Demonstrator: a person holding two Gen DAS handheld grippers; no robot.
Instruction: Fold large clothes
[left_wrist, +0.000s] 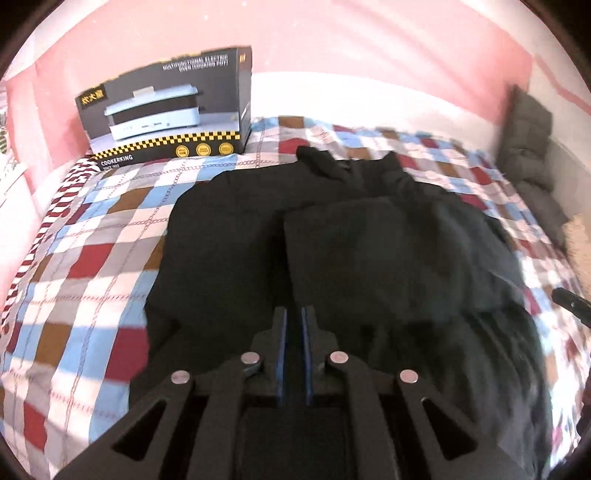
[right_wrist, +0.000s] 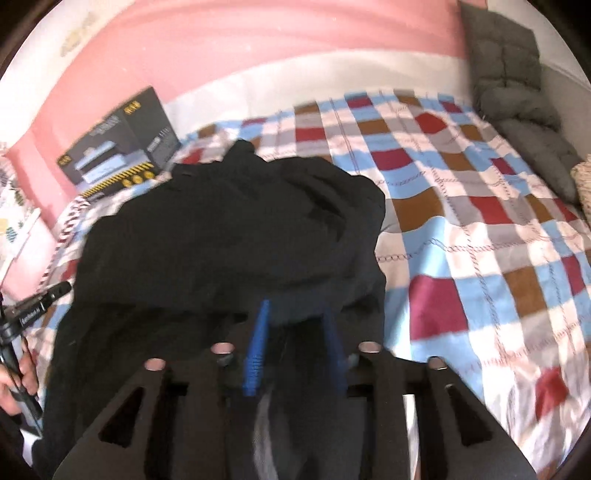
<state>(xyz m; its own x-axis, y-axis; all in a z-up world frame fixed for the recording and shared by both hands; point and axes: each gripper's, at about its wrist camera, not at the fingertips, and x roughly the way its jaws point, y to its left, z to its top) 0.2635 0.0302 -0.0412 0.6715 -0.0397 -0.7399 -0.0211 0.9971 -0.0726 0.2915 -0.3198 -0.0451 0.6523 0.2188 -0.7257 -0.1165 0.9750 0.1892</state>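
Note:
A large black garment (left_wrist: 332, 236) lies on the checked bedspread (left_wrist: 85, 266), partly folded, its collar toward the far side. My left gripper (left_wrist: 294, 314) is over its near edge with the blue-padded jaws close together and black cloth between them. In the right wrist view the same black garment (right_wrist: 236, 229) is bunched up. My right gripper (right_wrist: 297, 314) holds a fold of its near edge between the blue pads. The left gripper's tip (right_wrist: 55, 291) shows at the left edge of that view.
A black appliance box (left_wrist: 170, 107) stands at the far left of the bed against the pink wall; it also shows in the right wrist view (right_wrist: 122, 144). A grey quilted cushion (right_wrist: 517, 103) leans at the far right corner. The checked bedspread (right_wrist: 480, 221) stretches right.

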